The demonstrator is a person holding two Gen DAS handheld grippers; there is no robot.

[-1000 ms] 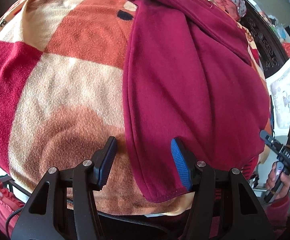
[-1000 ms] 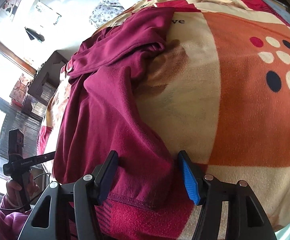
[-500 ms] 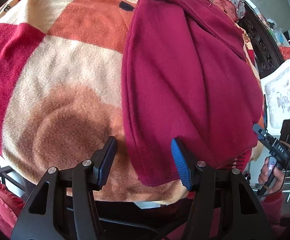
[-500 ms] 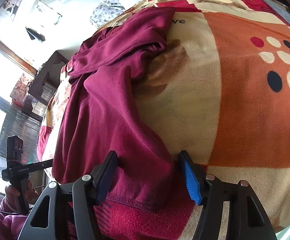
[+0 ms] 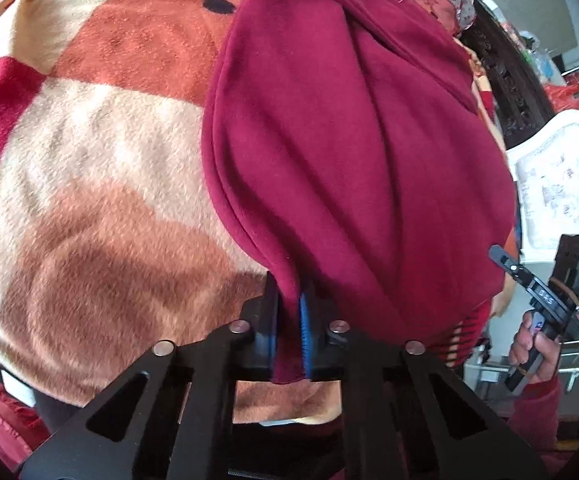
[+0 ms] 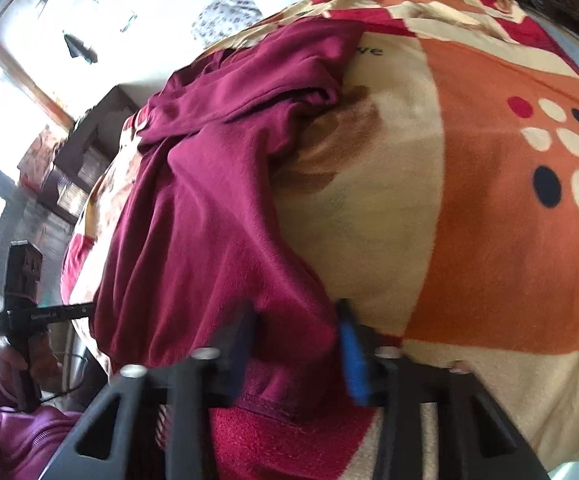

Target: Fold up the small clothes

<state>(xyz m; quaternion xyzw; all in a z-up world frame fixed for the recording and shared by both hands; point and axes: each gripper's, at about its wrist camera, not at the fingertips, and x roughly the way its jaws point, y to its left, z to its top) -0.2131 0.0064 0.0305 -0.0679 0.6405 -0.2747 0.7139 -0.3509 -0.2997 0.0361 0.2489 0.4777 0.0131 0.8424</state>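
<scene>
While spread lengthwise over the fuzzy checked blanket [image 5: 89, 168], soft maroon garment [image 5: 349, 152] pinched at its six-o'clock hem. Left gripper [image 5: 289, 332] clamped tight on a bunched fold. Right gripper [image 6: 295, 344] blurred, closing around the thick stitched corner at six o'clock.

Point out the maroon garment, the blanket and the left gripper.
maroon garment [image 5: 349, 152], left wrist view, middle of its body.
blanket [image 5: 101, 168], left wrist view, bare cream patch left of the garment.
left gripper [image 5: 289, 332], left wrist view, between fingertips pinching the garment's hem.
</scene>
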